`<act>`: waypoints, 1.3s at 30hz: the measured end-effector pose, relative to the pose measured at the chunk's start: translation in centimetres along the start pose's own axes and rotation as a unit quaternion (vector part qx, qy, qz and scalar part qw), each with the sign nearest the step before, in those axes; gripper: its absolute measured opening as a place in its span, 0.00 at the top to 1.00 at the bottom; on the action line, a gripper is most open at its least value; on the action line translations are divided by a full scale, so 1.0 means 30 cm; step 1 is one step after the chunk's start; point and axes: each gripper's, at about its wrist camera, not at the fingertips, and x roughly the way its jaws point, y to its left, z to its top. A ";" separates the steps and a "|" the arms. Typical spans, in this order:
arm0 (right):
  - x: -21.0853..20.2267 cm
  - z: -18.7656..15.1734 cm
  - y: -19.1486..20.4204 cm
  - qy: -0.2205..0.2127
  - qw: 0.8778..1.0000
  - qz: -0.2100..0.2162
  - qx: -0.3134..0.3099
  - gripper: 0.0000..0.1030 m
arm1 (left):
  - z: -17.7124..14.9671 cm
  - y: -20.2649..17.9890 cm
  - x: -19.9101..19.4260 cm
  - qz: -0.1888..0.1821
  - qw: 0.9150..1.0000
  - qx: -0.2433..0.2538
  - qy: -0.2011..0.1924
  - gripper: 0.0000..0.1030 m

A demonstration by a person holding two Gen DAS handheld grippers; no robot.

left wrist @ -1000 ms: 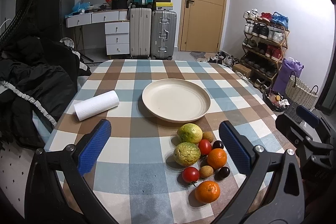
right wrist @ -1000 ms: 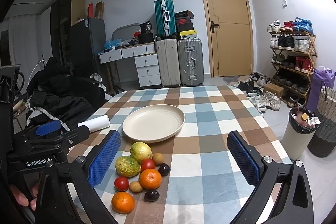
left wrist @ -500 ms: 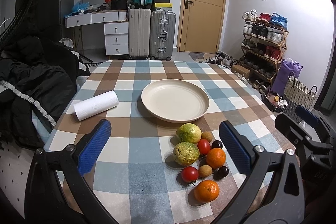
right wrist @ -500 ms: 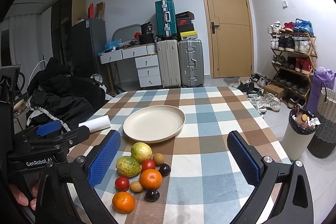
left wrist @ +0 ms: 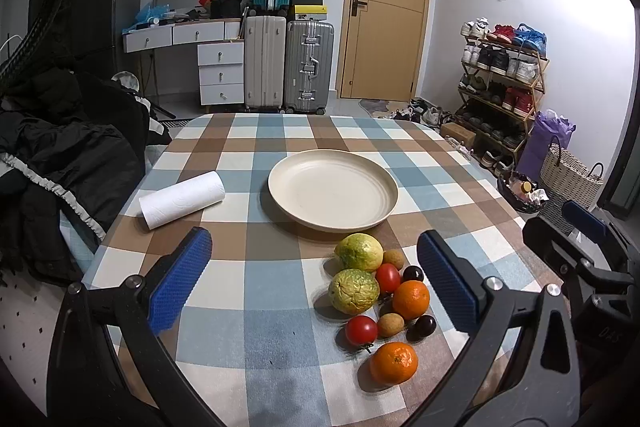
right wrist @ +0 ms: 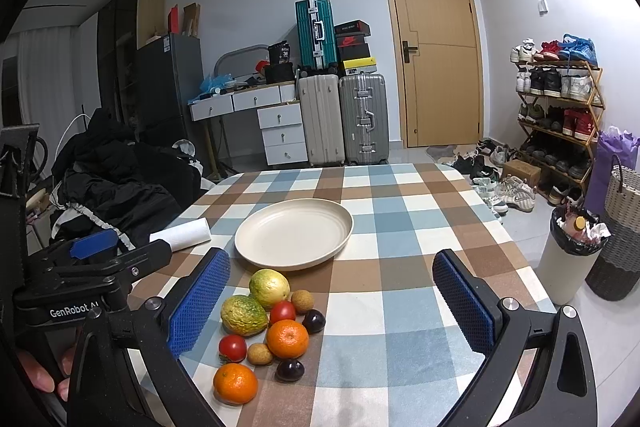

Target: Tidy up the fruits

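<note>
The fruit sits in one tight cluster on the checked tablecloth (left wrist: 280, 307), on the near side of the cream plate (left wrist: 333, 189) and just short of its rim. The plate holds nothing yet, so the sorting looks not yet begun.

The left gripper (left wrist: 314, 277) hangs above the cloth with its blue pads wide apart and nothing between them. The cluster lies ahead of it and toward its right finger; the near orange (left wrist: 393, 363) and a tomato (left wrist: 361, 330) are the closest pieces. The right gripper (right wrist: 334, 299) is likewise spread and empty, and the same cluster lies toward its left finger, with the ridged green fruit (right wrist: 244, 315) just beside that pad.

The cluster's long axis runs from the near orange away toward the plate, ending at the smoother green fruit (left wrist: 359, 251), which is nearest the rim. Neither gripper is clearly closer. The pieces touch or nearly touch, so lifting an outer one first seems safest. A paper towel roll (left wrist: 182, 199) lies left of the plate, well apart from the fruit.
</note>
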 end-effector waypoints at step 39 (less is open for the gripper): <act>0.025 -0.026 -0.024 0.009 1.000 -0.001 0.002 0.00 | -0.034 0.016 0.066 -0.031 0.999 -0.006 0.024 0.00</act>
